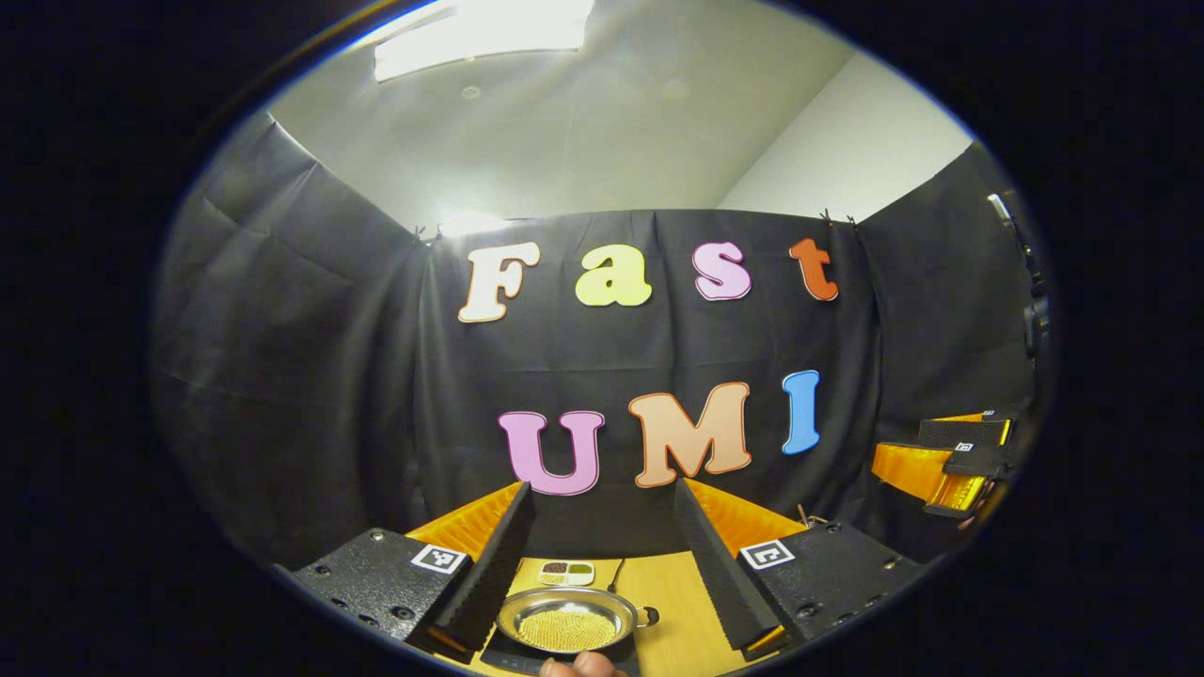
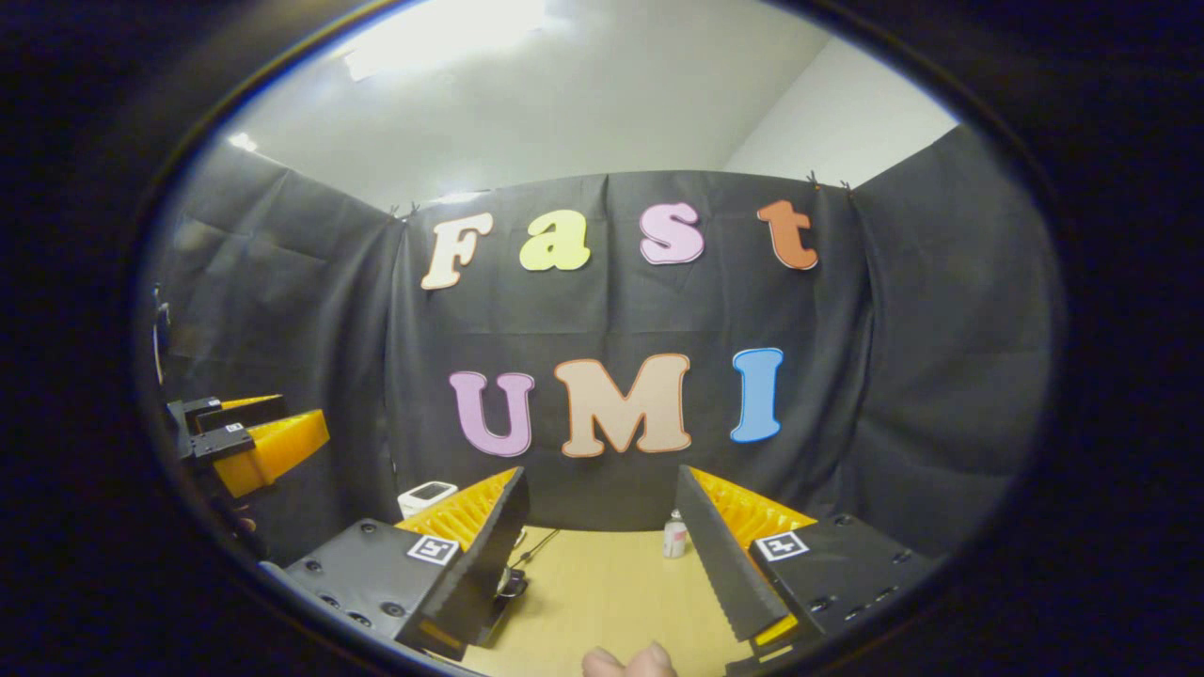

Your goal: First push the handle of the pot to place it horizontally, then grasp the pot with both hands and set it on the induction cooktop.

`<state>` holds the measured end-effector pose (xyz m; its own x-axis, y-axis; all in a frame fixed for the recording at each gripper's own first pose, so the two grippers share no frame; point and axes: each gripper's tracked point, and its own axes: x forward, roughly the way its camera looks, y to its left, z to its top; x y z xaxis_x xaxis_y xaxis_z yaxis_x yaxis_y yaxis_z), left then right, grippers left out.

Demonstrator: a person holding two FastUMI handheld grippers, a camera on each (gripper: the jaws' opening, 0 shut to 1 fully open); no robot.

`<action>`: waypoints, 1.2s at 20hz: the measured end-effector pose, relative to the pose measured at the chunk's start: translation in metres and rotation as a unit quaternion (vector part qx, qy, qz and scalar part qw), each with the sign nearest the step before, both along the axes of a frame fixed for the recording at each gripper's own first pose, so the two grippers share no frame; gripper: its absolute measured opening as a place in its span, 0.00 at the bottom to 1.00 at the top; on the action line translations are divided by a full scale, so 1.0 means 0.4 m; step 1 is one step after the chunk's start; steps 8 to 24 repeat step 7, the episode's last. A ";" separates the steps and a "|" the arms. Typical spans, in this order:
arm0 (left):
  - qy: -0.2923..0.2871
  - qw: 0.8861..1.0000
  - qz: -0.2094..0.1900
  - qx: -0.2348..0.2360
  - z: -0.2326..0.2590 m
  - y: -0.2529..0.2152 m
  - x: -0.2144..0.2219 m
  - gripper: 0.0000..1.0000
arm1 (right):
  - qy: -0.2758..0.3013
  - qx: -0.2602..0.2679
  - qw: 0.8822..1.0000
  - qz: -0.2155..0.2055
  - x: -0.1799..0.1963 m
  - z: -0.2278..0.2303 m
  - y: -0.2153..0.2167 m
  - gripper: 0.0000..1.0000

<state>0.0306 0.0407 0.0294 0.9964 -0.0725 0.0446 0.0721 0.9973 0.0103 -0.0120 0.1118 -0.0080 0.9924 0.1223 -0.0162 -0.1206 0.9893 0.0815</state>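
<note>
A shallow metal pot [image 1: 569, 621] holding pale yellow grains sits low in the left gripper view, centred between my left gripper's [image 1: 600, 491] wide-open fingers. Its short dark handle [image 1: 647, 617] points right. The pot rests on a dark flat slab [image 1: 513, 661] that looks like the induction cooktop, lying on the wooden table [image 1: 673, 602]. My right gripper [image 2: 600, 473] is open over bare table [image 2: 602, 583], with nothing between its fingers. It also shows at the far right of the left gripper view [image 1: 950, 461], and the left gripper [image 2: 249, 432] shows far left in the right gripper view.
Behind the pot lies a small divided dish [image 1: 566, 572], with a thin cable [image 1: 616, 575] beside it. A small white bottle [image 2: 674, 536] stands at the table's back, and a white device [image 2: 426, 494] at the back left. A fingertip [image 1: 583, 666] shows at the bottom edge.
</note>
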 end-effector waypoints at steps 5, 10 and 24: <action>0.036 0.999 -0.015 -0.021 -0.055 -0.035 -0.010 0.91 | 0.005 -0.011 1.000 -0.004 -0.021 -0.020 -0.042 0.94; 0.050 0.998 -0.017 -0.034 -0.076 -0.047 -0.009 0.90 | 0.013 -0.007 1.000 -0.009 -0.024 -0.030 -0.066 0.98; 0.050 0.998 -0.017 -0.034 -0.076 -0.047 -0.009 0.90 | 0.013 -0.007 1.000 -0.009 -0.024 -0.030 -0.066 0.98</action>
